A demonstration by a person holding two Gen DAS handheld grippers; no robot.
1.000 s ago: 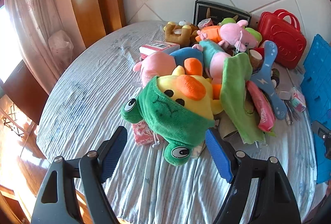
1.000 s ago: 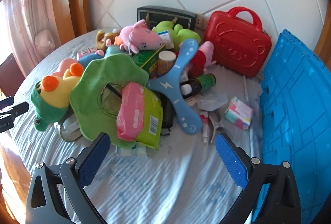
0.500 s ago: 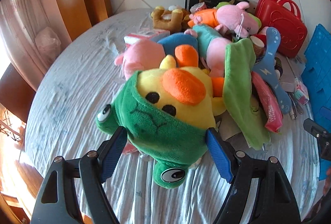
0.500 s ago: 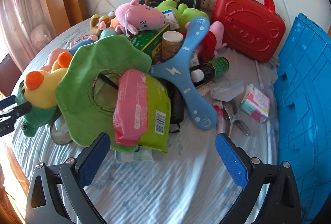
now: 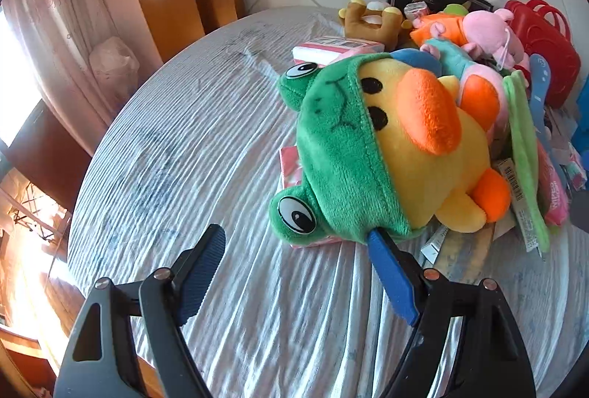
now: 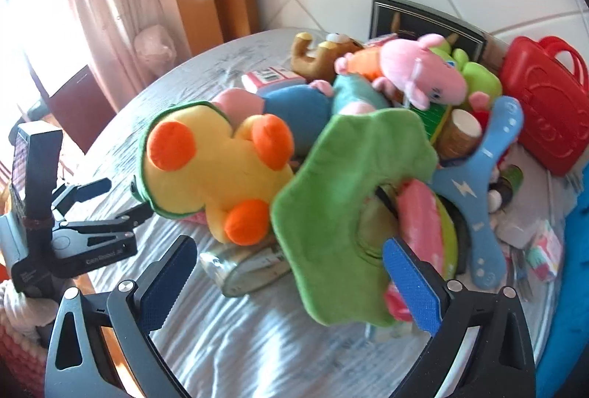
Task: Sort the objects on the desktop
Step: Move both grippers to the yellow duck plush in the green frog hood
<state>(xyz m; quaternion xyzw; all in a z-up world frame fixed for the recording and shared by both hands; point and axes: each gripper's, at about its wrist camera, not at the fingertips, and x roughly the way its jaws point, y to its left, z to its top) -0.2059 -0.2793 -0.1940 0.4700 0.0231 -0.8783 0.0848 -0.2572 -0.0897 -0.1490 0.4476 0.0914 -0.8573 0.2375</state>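
Plush is what the nearest toy is made of: a yellow duck in a green frog hood [image 5: 371, 155], lying on its side at the near edge of the heap on the cloth-covered round table [image 5: 191, 125], partly on top of a flat pink packet [image 5: 291, 162]. By the look of it the toy should be light, soft and easily squashed, not slippery and not breakable; a firm squeeze across the stuffed head or body would probably hold better than a pinch on a floppy frog eye or the hood's hem, which would likely stretch or slip off. The left gripper [image 5: 296, 243] has its two blue-padded fingers spread wide; the right-hand finger tip [image 5: 379, 243] sits at the lower rim of the hood, touching it or tucked just beneath, while the other finger hangs over bare cloth well to the side, so nothing is clamped. Seen from the right wrist camera, the duck [image 6: 217, 170] shows its underside and orange feet, leaning against a green cloth ring [image 6: 353, 199] that drapes over a pink and green wipes pack [image 6: 427, 225]. The right gripper [image 6: 291, 254] is likewise wide apart and holds nothing; its right-hand pad overlaps the ring in the picture, but contact cannot be judged, and a clear jar [image 6: 243, 269] lies on its side just beyond the gap between its fingers.
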